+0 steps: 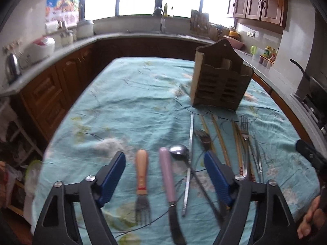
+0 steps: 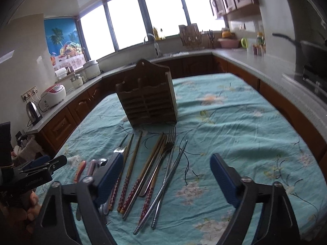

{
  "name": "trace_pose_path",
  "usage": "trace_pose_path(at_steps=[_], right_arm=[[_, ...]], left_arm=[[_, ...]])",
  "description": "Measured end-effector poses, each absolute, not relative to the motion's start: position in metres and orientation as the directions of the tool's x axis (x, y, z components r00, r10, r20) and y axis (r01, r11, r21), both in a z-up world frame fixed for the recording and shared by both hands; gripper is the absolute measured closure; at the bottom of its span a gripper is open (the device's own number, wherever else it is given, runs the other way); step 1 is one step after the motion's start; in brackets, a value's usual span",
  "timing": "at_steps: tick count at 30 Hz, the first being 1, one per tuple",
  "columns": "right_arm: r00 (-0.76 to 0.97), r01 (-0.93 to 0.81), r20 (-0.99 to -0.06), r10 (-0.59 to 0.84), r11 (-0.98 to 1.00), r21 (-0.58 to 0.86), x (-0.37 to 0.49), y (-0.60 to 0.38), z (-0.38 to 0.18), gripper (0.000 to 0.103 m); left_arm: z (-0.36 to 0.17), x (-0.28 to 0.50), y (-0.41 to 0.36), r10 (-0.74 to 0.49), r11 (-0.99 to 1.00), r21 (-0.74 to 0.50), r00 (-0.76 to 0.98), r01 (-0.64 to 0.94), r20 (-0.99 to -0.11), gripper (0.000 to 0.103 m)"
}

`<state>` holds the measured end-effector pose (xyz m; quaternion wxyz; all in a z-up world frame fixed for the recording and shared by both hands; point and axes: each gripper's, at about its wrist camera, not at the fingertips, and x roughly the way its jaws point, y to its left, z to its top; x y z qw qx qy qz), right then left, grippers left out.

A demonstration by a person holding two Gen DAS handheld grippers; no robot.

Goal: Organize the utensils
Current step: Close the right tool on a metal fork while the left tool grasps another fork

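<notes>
A wooden utensil holder [image 1: 220,83] stands upright on the teal tablecloth; it also shows in the right wrist view [image 2: 148,100]. In front of it lie loose utensils. My left gripper [image 1: 164,157] is open and empty above a peach-handled fork [image 1: 141,175], a purple-handled knife [image 1: 167,176] and a steel spoon [image 1: 178,151]. My right gripper [image 2: 166,161] is open and empty above wooden chopsticks [image 2: 132,163], metal chopsticks [image 2: 173,171] and forks [image 2: 170,143]. The left gripper shows at the left edge of the right wrist view [image 2: 49,163].
The table [image 2: 245,122] with the flowered cloth is ringed by kitchen counters [image 1: 143,35] with a rice cooker [image 1: 41,47], a kettle [image 1: 12,66] and jars. A stove with a pan [image 2: 310,51] is at the right.
</notes>
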<state>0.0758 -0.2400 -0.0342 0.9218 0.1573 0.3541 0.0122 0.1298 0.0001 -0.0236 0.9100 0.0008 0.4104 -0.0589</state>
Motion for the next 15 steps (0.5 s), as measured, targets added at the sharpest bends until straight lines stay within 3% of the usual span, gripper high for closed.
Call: trace_pose_path(at_steps=[2, 5, 10, 15], right_arm=[[0.733, 0.093, -0.664, 0.146, 0.946, 0.31, 0.085, -0.243, -0.04, 0.032], [0.709, 0.099, -0.687, 0.161, 0.941, 0.323, 0.098, -0.246, -0.049, 0.043], [0.664, 0.115, -0.727, 0.177, 0.936, 0.333, 0.12, -0.252, -0.067, 0.051], [0.614, 0.139, -0.767, 0.189, 0.93, 0.34, 0.139, -0.257, -0.085, 0.057]], left_arm=[[-0.026, 0.138, -0.003, -0.172, 0.985, -0.114, 0.632, 0.132, -0.756, 0.029], [-0.024, 0.154, -0.018, -0.191, 0.979, -0.105, 0.61, 0.174, -0.769, 0.036], [-0.028, 0.178, -0.039, -0.192, 0.971, -0.073, 0.566, 0.226, -0.802, 0.062], [-0.052, 0.213, -0.044, -0.176, 0.972, -0.065, 0.519, 0.226, -0.836, 0.063]])
